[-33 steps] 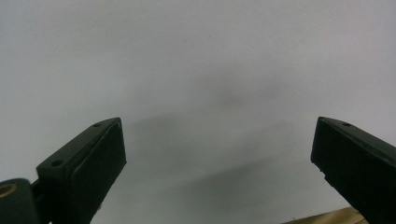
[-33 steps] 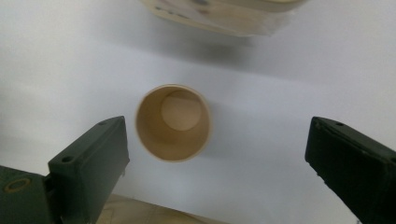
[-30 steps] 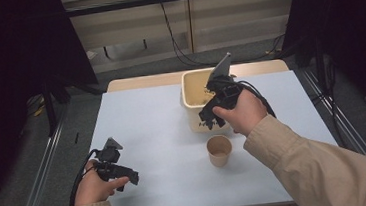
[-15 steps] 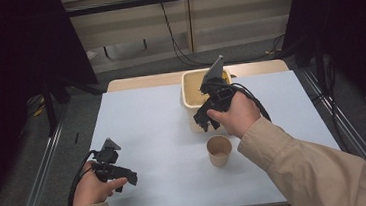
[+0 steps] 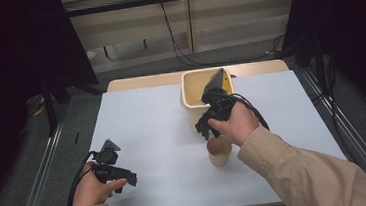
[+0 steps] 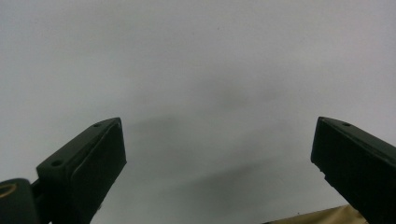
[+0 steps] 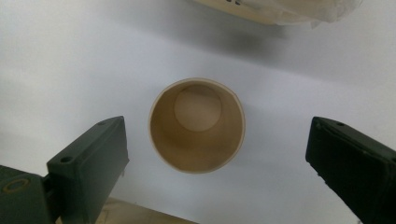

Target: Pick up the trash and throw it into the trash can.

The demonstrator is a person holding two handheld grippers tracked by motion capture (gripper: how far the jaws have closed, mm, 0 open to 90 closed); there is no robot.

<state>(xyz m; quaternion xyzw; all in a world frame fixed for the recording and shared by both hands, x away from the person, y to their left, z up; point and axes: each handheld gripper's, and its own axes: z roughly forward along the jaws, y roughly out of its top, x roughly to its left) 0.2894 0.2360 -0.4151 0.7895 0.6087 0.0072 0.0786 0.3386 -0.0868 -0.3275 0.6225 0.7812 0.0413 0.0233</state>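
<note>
The white table top (image 5: 154, 135) carries a cream tub (image 5: 192, 89) at its far middle and a brown paper cup (image 5: 220, 151) nearer the person, standing upright and empty. The right gripper (image 5: 204, 127) hangs above the cup, tipped downward, between the tub's near wall and the cup's rim. In the right gripper view its jaws stand wide apart with the cup (image 7: 196, 125) seen straight down its mouth, midway between them; neither jaw touches it, and the right gripper (image 7: 217, 154) holds nothing. The tub's edge (image 7: 280, 11) lies just beyond the cup. Well apart, at the near left of the table, the left gripper (image 5: 127, 178) is held low over bare surface; in its own view the left gripper (image 6: 219, 163) has its jaws spread wide, with nothing between them.
</note>
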